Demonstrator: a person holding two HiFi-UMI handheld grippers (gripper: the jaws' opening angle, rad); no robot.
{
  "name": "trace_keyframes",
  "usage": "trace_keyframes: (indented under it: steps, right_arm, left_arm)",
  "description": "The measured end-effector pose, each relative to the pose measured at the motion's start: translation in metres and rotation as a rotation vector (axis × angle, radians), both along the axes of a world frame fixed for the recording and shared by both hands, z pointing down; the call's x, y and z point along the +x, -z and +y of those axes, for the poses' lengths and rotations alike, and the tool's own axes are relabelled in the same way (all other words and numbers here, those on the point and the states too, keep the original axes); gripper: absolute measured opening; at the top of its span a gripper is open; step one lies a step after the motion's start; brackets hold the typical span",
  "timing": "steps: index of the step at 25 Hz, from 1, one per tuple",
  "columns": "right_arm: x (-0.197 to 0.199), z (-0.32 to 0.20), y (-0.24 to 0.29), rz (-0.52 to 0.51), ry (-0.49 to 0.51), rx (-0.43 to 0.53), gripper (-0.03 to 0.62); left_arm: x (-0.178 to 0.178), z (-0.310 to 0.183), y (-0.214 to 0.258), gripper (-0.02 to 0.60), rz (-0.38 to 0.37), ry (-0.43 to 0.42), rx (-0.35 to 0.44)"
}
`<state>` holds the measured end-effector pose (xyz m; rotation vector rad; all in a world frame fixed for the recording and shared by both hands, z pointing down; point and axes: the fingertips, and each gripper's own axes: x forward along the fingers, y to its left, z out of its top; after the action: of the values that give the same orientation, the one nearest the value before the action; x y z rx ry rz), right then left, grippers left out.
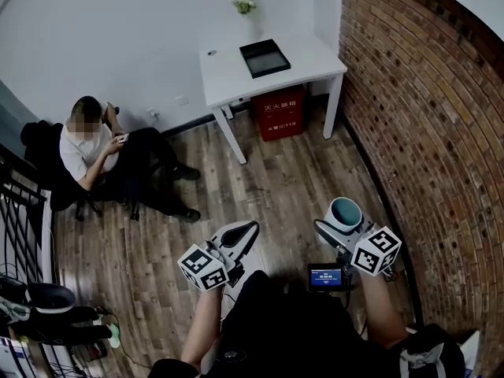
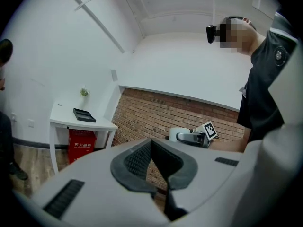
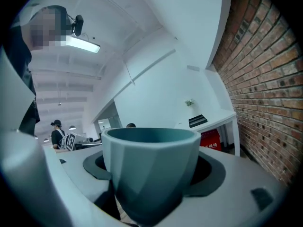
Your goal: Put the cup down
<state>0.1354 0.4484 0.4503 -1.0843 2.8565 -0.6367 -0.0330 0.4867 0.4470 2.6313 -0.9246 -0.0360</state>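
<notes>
A teal cup (image 1: 345, 212) sits upright between the jaws of my right gripper (image 1: 340, 225), which is shut on it and held in the air over the wooden floor, far from the white table (image 1: 311, 63). In the right gripper view the cup (image 3: 149, 169) fills the middle and both pads press its sides. My left gripper (image 1: 244, 233) hangs to the left at about the same height. Its dark pads (image 2: 137, 161) meet with nothing between them. The cup (image 2: 178, 132) also shows small in the left gripper view.
On the white table lie a black tray (image 1: 264, 57) and a small plant in a vase (image 1: 246, 8). A red box (image 1: 279, 113) stands under it. A brick wall (image 1: 425, 109) runs along the right. A person (image 1: 98, 154) sits on a chair at the left.
</notes>
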Motion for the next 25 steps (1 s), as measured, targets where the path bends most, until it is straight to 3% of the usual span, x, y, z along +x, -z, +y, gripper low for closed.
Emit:
trace_keyframes:
  steps: [7,14,21,25]
  right_arm:
    - [0.000,-0.054,-0.015,0.018,-0.017,-0.020,0.410]
    - [-0.008,-0.153,-0.019,0.044,-0.087,-0.029,0.410]
    - [-0.053,-0.272,0.009,0.036,-0.115,0.005,0.410]
    - [-0.078,-0.316,0.010,0.042,-0.108,-0.005,0.410]
  left_arm:
    - [-0.008,-0.066,-0.014,0.006,0.013,0.001,-0.013]
    - [-0.022,-0.181,-0.025,0.006,0.035,-0.050,-0.011]
    - [-0.054,-0.301,-0.015,0.006,-0.010,-0.114,0.010]
    - [-0.071,-0.350,-0.014,0.006,0.009,-0.118,0.001]
